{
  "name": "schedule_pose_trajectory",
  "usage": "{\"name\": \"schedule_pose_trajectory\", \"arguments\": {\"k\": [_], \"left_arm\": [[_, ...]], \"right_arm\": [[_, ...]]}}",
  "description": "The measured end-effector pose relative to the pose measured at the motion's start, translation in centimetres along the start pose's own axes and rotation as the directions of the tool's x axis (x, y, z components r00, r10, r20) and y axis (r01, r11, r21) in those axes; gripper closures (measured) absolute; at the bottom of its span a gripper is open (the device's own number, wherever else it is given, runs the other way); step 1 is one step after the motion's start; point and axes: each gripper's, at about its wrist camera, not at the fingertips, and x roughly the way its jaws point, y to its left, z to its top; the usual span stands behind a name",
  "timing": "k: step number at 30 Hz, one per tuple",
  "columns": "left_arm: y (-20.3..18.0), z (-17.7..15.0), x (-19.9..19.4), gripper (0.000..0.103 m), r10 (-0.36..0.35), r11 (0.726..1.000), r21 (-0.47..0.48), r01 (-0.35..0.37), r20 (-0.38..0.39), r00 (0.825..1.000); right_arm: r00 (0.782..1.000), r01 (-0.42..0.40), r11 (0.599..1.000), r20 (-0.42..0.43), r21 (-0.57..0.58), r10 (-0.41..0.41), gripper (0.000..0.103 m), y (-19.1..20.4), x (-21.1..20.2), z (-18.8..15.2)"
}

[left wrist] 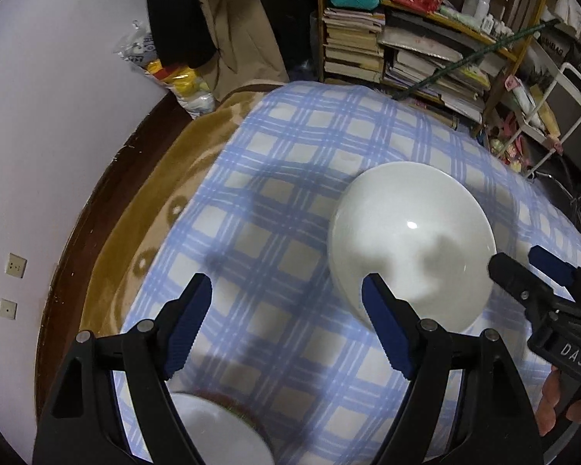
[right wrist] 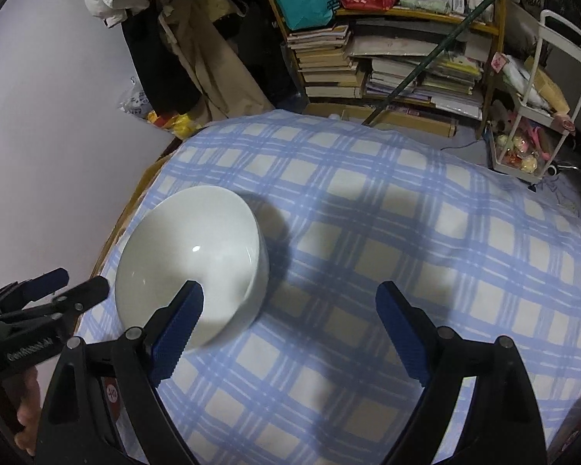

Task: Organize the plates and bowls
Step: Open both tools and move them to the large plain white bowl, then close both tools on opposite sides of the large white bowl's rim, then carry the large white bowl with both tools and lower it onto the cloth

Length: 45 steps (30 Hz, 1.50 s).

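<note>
A blue checked cloth (right wrist: pixel 368 232) covers the surface before cluttered bookshelves (right wrist: pixel 387 58). The white bowl (right wrist: pixel 191 263) sits left of centre: glazed, rigid, slippery, breakable, probably best pinched at its rim. Left gripper (left wrist: pixel 286 325) and right gripper (right wrist: pixel 290 329) both gape, empty.

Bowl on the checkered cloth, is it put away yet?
Not yet. Nothing looks stacked. The white bowl sits alone on the cloth. Both grippers, left and right, are open and hold nothing. Another dish waits below the left one.
</note>
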Motion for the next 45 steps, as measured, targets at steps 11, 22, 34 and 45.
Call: {"name": "schedule_pose_trajectory", "arguments": {"k": [11,22,34,45], "left_arm": [[-0.3,0.4,3.5,0.092,-0.200,0.974,-0.128,0.186,-0.112,0.973],[-1.4,-0.4,0.9,0.093,-0.189,0.978,-0.106,0.179,-0.097,0.977],[-3.8,-4.2,-2.5,0.093,-0.237,0.970,-0.074,0.230,-0.112,0.965],[-7.7,-8.0,-7.1,0.093,-0.280,0.960,-0.031,0.279,-0.091,0.956]], "right_arm": [[0.990,-0.004,1.000,-0.142,0.020,0.006,0.075,0.3,3.6,1.7],[0.984,0.037,0.998,-0.172,-0.055,-0.046,0.091,1.8,3.0,-1.0],[0.988,0.094,0.990,-0.113,-0.107,-0.107,0.091,1.0,-3.0,-3.0],[0.989,0.125,0.989,-0.064,-0.082,-0.131,0.091,-1.6,-9.8,-6.7]]}}
